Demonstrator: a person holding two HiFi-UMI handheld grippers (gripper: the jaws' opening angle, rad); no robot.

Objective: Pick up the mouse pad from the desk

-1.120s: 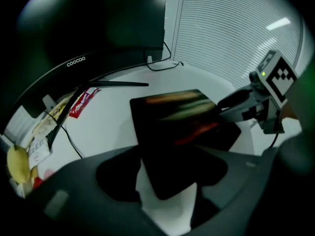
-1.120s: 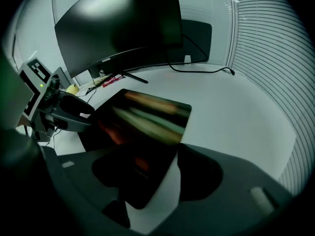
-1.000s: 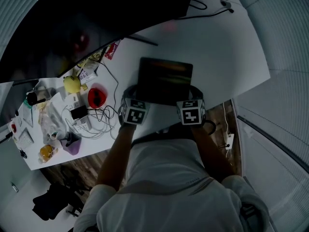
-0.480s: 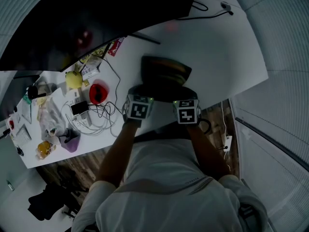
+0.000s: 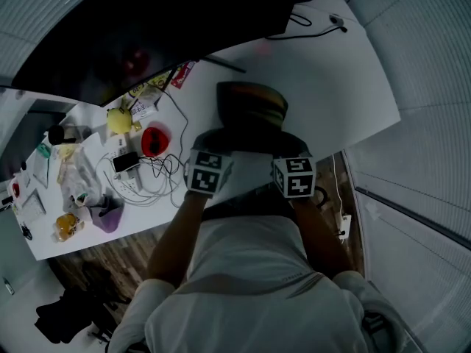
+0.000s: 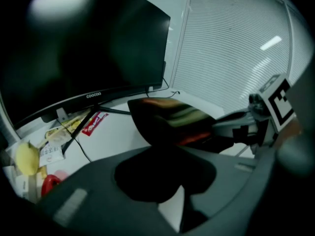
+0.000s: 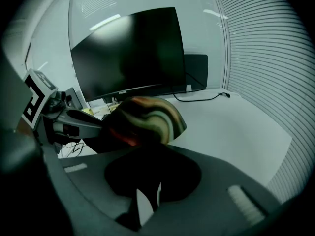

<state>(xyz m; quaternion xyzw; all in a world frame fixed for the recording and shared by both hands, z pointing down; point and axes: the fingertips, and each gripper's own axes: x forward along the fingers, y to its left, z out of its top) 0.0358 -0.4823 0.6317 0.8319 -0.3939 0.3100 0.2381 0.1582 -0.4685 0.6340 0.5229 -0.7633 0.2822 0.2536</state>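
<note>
Mouse pad [image 5: 250, 109] mostly lifted off the table [image 5: 338, 72].
Left gripper [image 6: 165, 176], right gripper [image 7: 147, 173]: fingers, just closing, pinch its six-o'clock edge; twelve-o'clock edge droops.

A white desk [image 5: 346, 72] is standing over a wood floor [image 5: 110, 256], and dim, cool light is lying over the whole room. A wide dark monitor [image 5: 147, 28] is sitting along the desk's far edge, its screen showing nothing. Closed blinds [image 5: 434, 101] are covering the windows on the right and curving round behind the desk. A strip light [image 6: 272, 43] is showing as a bright streak on the blinds.
</note>
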